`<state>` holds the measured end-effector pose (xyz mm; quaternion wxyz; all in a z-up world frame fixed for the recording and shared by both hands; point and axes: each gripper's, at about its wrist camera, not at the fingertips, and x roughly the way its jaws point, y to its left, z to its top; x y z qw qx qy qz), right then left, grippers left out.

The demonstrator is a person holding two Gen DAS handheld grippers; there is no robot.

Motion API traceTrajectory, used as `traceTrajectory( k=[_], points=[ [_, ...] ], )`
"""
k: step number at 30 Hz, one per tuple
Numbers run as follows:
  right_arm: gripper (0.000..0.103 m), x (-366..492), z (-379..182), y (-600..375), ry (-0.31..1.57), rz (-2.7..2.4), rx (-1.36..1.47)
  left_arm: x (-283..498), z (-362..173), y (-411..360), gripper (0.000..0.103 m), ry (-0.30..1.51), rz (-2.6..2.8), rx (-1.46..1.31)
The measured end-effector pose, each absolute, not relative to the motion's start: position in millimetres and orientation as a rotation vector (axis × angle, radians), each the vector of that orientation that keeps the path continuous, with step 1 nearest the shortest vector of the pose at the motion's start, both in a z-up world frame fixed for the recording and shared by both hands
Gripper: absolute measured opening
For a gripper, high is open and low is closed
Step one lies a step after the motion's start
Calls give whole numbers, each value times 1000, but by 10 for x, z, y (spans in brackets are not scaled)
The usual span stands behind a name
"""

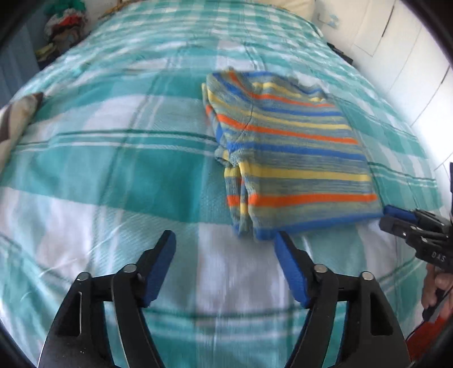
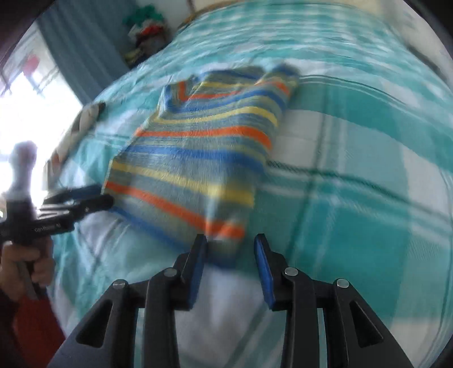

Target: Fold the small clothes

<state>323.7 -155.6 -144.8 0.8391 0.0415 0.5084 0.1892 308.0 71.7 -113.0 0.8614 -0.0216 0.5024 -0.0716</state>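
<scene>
One folded striped sweater [image 1: 286, 150] on bed [image 1: 113, 169], long axis 11-to-5 o'clock; left gripper [image 1: 225, 249] and right gripper [image 2: 230, 249] jaws released, empty.

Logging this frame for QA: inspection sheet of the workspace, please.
Surface: bed with teal and white plaid cover, lightly wrinkled.
Job's things: striped top, partly folded, sleeve tucked along its left side, lying flat on the cover.
Clutter: patterned cloth at the bed's left edge; heap of mixed clothes beyond the far corner.
Grippers: left gripper open, empty, short of the top's near hem; right gripper open, empty, at the top's near right corner. Whether it touches is unclear from blur.
Cables: nothing seen.
Surroundings: white cabinet doors on the right, blue curtain and bright window on the left.
</scene>
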Motion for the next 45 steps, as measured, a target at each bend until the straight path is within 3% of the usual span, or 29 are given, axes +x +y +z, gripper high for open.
traceTrajectory(
  k=[2, 4, 16, 22, 34, 38, 40, 41, 42, 45],
  points=[
    [68, 3030, -1247, -1616, 1012, 356, 93, 2936, -974, 683, 90, 1003, -112, -2],
    [74, 2865, -1058, -1660, 958, 324, 98, 2846, -824, 632, 92, 961, -81, 32],
    [74, 2600, -794, -1673, 910, 319, 126, 2648, -516, 532, 92, 918, -53, 82],
    [74, 2628, -854, -1694, 929, 328, 135, 2692, -639, 577, 96, 948, -108, 49],
    [74, 4112, -1234, -1825, 984, 357, 320, 4132, -1366, 977, 94, 1109, -199, -238],
    [73, 4508, -1544, -1655, 1044, 376, 372, 4326, -1535, 800, 82, 1117, -233, -237],
    [61, 4611, -1710, -1512, 1078, 423, 412, 4364, -1570, 743, 50, 1112, -265, -266],
    [43, 4638, -1764, -1428, 1095, 437, 396, 4392, -1607, 720, 22, 1134, -286, -292],
    [27, 4629, -1751, -1320, 1092, 398, 313, 4400, -1608, 701, 20, 1139, -271, -292],
    [21, 4514, -1498, -1167, 1013, 374, 220, 4297, -1356, 583, 18, 1074, -260, -206]
  ],
)
